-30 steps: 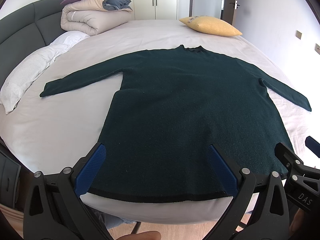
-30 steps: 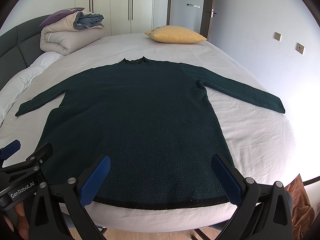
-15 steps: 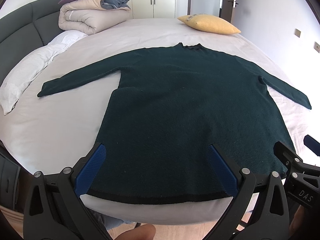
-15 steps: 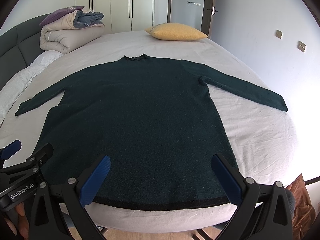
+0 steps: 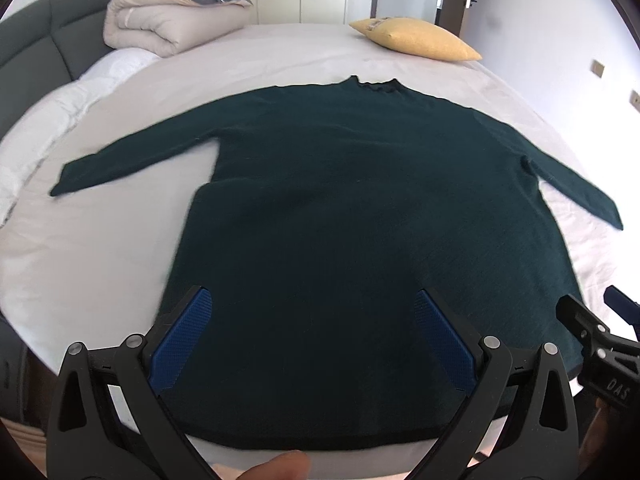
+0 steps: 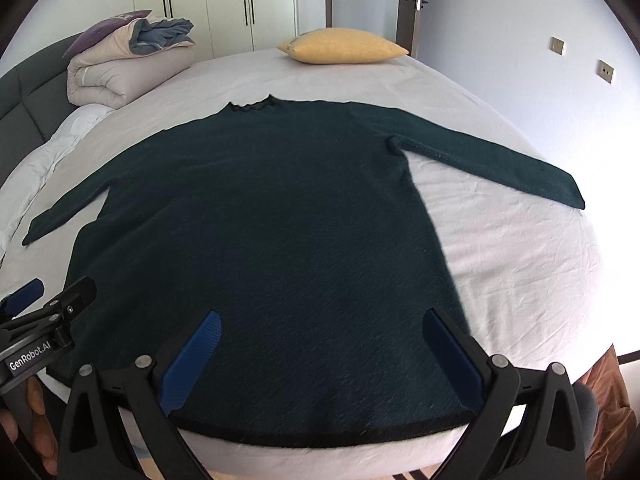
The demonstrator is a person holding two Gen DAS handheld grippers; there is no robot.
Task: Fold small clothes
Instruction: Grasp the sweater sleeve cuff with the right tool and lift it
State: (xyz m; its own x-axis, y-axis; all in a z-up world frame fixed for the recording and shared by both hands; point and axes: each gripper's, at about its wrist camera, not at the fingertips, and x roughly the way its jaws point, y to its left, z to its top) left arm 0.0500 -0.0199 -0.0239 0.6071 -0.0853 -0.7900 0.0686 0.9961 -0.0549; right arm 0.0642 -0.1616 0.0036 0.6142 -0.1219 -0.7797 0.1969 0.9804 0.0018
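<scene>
A dark green long-sleeved sweater [image 5: 360, 216] lies flat on the bed, collar at the far side, both sleeves spread out, hem at the near edge. It also shows in the right wrist view [image 6: 272, 232]. My left gripper [image 5: 312, 304] is open and empty, hovering over the hem's left half. My right gripper [image 6: 320, 324] is open and empty over the hem's right half. Each gripper appears at the edge of the other's view: the right one [image 5: 600, 344] and the left one [image 6: 44, 316].
The bed [image 5: 100, 248] has a white sheet. A yellow pillow [image 5: 416, 38] lies at the far side, a folded duvet [image 5: 168, 20] at the far left, a white pillow [image 5: 48, 128] along the left by the dark headboard [image 5: 32, 56]. Wardrobes and a door stand behind.
Both grippers have moved forward and lower over the sweater's hem. The jaws stay open. The sweater has not moved.
</scene>
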